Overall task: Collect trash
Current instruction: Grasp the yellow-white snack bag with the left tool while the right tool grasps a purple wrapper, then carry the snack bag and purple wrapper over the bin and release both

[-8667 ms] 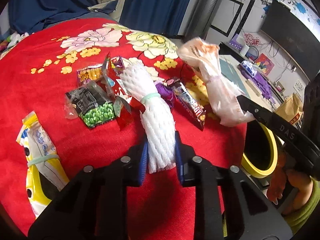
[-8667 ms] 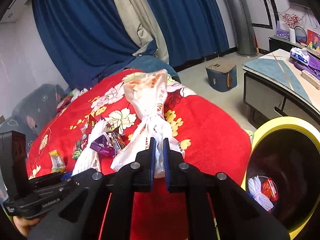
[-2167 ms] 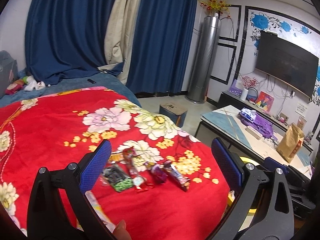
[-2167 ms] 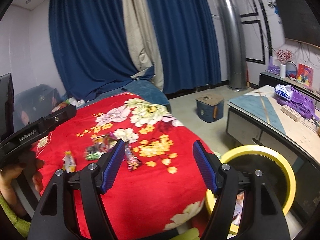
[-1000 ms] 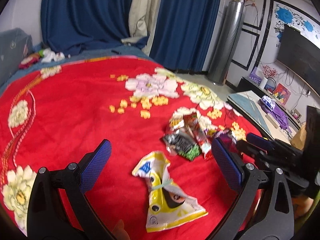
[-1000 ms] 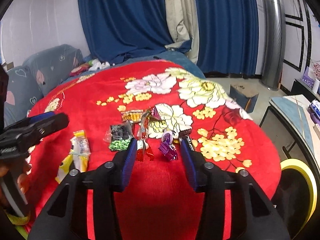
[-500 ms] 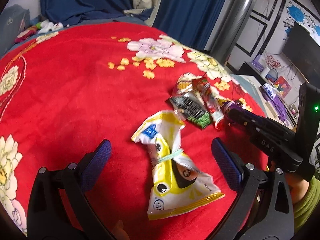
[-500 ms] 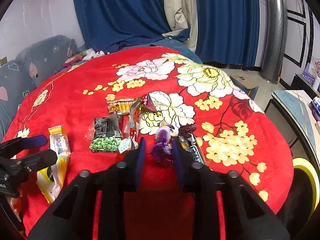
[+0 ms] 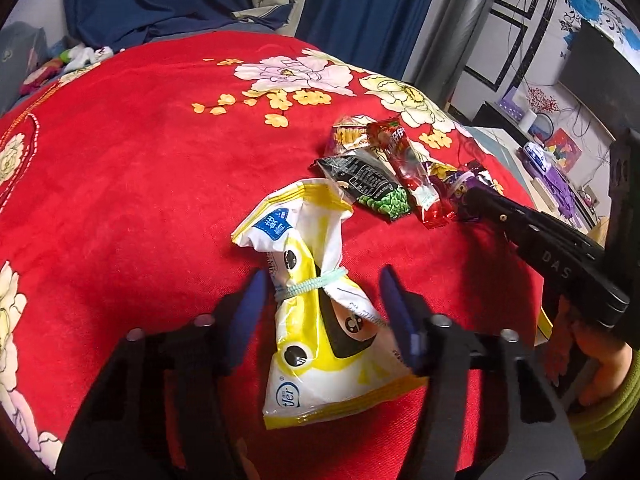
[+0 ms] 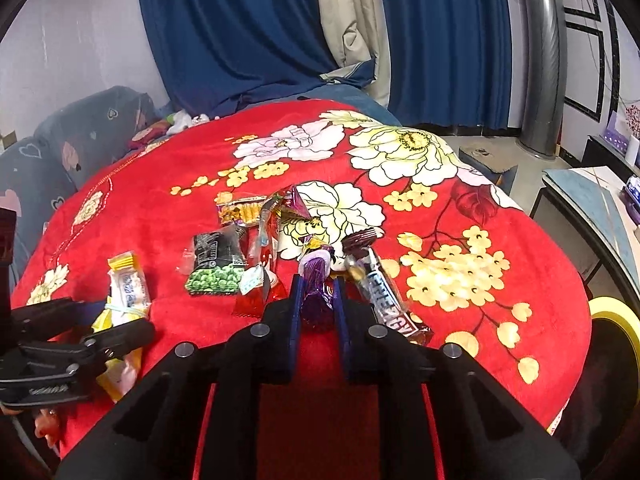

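A yellow and white snack bag (image 9: 320,300) tied with a green band lies on the red flowered blanket (image 9: 120,160). My left gripper (image 9: 322,300) is open with a blue pad on each side of the bag, not pressing it. My right gripper (image 10: 316,296) has its pads closed against a purple wrapper (image 10: 316,280); the same wrapper shows in the left wrist view (image 9: 456,188). Beside it lie a green pea packet (image 10: 214,264), a red wrapper (image 10: 264,264), an orange snack packet (image 10: 240,210) and a dark candy bar (image 10: 384,296).
A yellow-rimmed black bin (image 10: 612,320) stands off the blanket's right edge. A low table (image 10: 592,200) with items is further right. Blue curtains (image 10: 260,32) hang behind. A grey sofa arm (image 10: 60,140) is at the left.
Both grippers came down over the blanket. The left pads have narrowed around the yellow bag. The right pads have closed onto the purple wrapper.
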Demonstrator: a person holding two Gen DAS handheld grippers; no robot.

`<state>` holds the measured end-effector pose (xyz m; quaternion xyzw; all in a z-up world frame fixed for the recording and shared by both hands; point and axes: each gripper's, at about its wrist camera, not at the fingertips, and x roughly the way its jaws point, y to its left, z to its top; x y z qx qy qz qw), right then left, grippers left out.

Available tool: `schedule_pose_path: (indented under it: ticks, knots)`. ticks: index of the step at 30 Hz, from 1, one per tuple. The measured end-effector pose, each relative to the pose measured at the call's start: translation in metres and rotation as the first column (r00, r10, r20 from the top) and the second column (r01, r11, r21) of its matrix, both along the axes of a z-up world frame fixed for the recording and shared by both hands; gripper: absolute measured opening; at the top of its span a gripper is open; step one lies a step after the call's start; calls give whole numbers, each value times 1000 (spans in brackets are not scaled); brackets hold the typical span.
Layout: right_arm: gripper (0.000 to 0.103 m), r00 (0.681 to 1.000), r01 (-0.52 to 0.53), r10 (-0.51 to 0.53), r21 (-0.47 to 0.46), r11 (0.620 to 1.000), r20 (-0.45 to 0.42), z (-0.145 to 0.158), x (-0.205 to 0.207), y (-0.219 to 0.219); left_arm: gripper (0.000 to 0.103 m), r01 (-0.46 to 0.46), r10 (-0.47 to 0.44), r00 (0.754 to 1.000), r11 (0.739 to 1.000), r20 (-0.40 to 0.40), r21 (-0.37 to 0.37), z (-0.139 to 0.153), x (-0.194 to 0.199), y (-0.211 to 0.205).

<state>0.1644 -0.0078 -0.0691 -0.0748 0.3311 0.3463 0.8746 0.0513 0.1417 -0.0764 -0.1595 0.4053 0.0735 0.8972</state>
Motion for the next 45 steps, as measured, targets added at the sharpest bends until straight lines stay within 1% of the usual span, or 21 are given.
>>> schedule_pose_path:
  ticks: [1,3,6,9,13,20,26,36,45]
  knots:
    - [15,1000,-1,1,3,1000,1,1,-1,-1,42,1,-1,1000,1000,-1,2,0,0,0]
    - [14,1000,-4,4,14,1000,3,3,-4,-3,35,5,-5,1000,1000,3,1,0,-1,-1]
    - [14,1000,-11,11,27,1000,4,7,-9,-7,32,13,-13,1000,1000,16,-10,2,-1,0]
    - [14,1000,-18,18,44,999,1,12,-15,-13,30,20,-19,998,999,54,-25,10,-5,2]
    - [14,999,-33,33,61,998,-1,16,-22,-18,30,31,-29,994,999,103,-21,24,-9,-1]
    - [13,999,-54,54,80,995,-3,25,-36,-27,30,51,-45,986,998,162,-33,40,-13,-6]
    - [13,998,-58,56,96,994,22,37,-46,-39,30,69,-63,978,997,200,-24,50,-14,-12]
    - [13,998,-28,20,137,990,56,55,-48,-62,29,114,-119,960,993,255,32,70,-10,-42]
    - [13,996,23,-37,179,984,79,69,-44,-92,30,153,-162,943,987,292,55,86,1,-68]
